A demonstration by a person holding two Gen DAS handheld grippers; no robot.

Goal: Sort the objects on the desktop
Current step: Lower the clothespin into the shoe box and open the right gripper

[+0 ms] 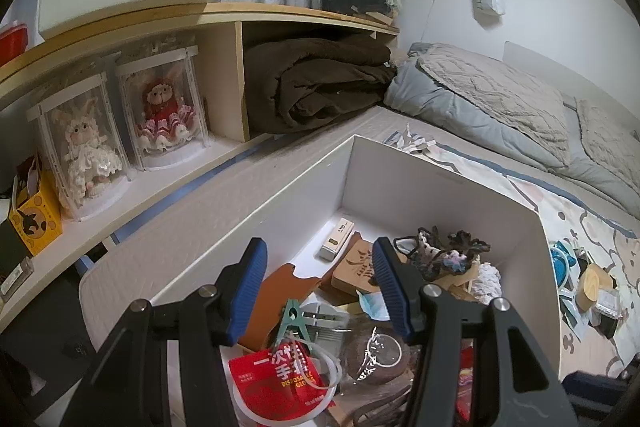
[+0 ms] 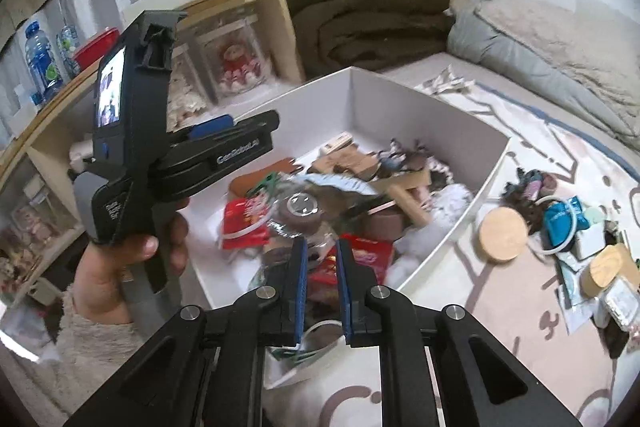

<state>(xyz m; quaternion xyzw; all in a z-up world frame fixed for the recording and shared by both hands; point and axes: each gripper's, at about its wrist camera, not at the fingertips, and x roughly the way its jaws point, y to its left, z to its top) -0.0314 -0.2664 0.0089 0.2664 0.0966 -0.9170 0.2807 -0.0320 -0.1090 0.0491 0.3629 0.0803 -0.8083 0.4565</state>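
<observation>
Left wrist view: the left gripper point(image 1: 320, 291) is held above the near end of a white rectangular cardboard box point(image 1: 400, 183) resting on the bed. Its blue-padded jaws stand apart with nothing between them. Directly beyond the fingertips, inside the box, a carved light-wood block point(image 1: 354, 267) and a small cream rectangular case point(image 1: 337, 233) are seen; below the jaws lie a red packet of disposable gloves point(image 1: 276, 383) and a green plastic clip point(image 1: 294, 319). Seen only here: a boxed doll in a white dress point(image 1: 88, 151) and a yellow carton point(image 1: 36, 223), both on the low shelf.

Right wrist view: the right gripper point(image 2: 321, 291) is held over the same box point(image 2: 452, 135), its jaws drawn close together. Whether the crinkled clear film lying behind the gap is pinched cannot be told; the frame is blurred there. Seen only here: the left gripper's black body point(image 2: 176, 155), gripped by the left hand point(image 2: 116, 267) in a fleecy sleeve, and, outside the box on the patterned bedsheet point(image 2: 500, 307), a round light-wood lid point(image 2: 503, 234) and a blue foil packet point(image 2: 562, 221), both well to the right of the jaws.
</observation>
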